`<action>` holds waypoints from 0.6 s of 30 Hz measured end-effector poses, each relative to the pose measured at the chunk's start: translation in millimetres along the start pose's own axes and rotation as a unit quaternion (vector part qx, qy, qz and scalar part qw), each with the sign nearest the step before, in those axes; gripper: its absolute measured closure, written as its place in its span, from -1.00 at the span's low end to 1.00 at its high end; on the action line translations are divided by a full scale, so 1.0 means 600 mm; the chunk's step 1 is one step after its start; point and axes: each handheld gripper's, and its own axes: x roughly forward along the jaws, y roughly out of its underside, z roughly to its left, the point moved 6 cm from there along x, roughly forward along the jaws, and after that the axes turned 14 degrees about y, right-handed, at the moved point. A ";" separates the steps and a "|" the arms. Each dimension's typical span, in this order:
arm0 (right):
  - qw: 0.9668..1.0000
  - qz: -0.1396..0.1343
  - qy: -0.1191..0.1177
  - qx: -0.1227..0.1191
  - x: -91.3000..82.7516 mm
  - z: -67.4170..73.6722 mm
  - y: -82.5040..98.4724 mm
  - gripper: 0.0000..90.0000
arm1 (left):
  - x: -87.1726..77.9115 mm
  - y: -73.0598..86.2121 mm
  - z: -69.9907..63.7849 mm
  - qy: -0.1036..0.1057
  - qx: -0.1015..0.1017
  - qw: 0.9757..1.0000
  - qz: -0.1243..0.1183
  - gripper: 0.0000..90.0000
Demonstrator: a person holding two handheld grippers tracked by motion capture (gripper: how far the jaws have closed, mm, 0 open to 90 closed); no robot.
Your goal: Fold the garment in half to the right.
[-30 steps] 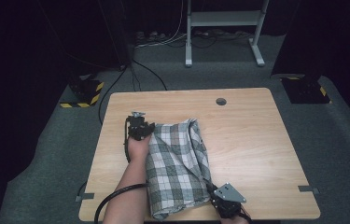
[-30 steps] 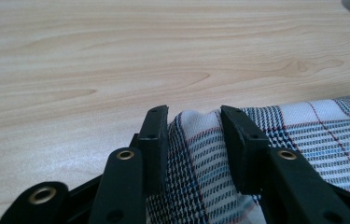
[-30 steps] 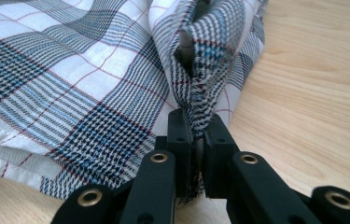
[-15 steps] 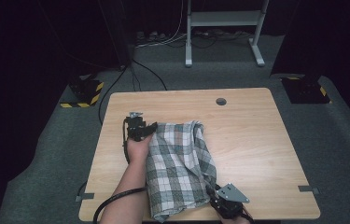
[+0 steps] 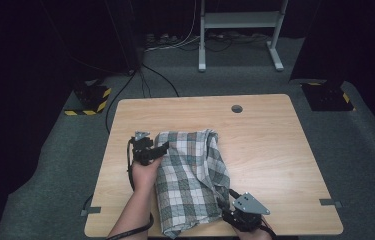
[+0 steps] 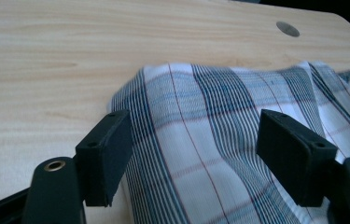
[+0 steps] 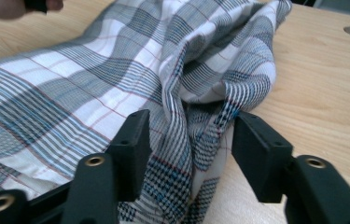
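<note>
Both tongs, left (image 5: 161,148) and right (image 5: 223,205), just opening, straddle the checked cloth (image 5: 190,175).

Both grippers are black. The left gripper (image 5: 164,146) has thick block jaws with a round brass ring low on each. The right gripper (image 5: 223,202) carries a grey three-cornered plate (image 5: 250,204). A black cable (image 5: 135,231) trails off.

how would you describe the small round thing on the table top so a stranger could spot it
Start at the light wooden table and look to its far edge, beyond the checked cloth. The dark round hole sits there, right of the middle, the one dark spot on bare wood.
</note>
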 end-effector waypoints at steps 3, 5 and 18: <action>1.000 -0.005 -0.006 -0.002 -0.003 0.001 -0.008 -0.05 | -0.012 0.016 -0.010 0.006 -0.004 1.000 0.000 -0.42; 1.000 -0.009 -0.010 -0.003 -0.004 0.002 -0.014 -0.07 | -0.021 0.025 -0.018 0.007 0.003 1.000 0.003 -0.42; 0.999 -0.014 -0.024 -0.024 0.019 0.002 -0.046 -0.07 | -0.080 0.103 -0.058 0.017 -0.004 1.000 0.009 -0.45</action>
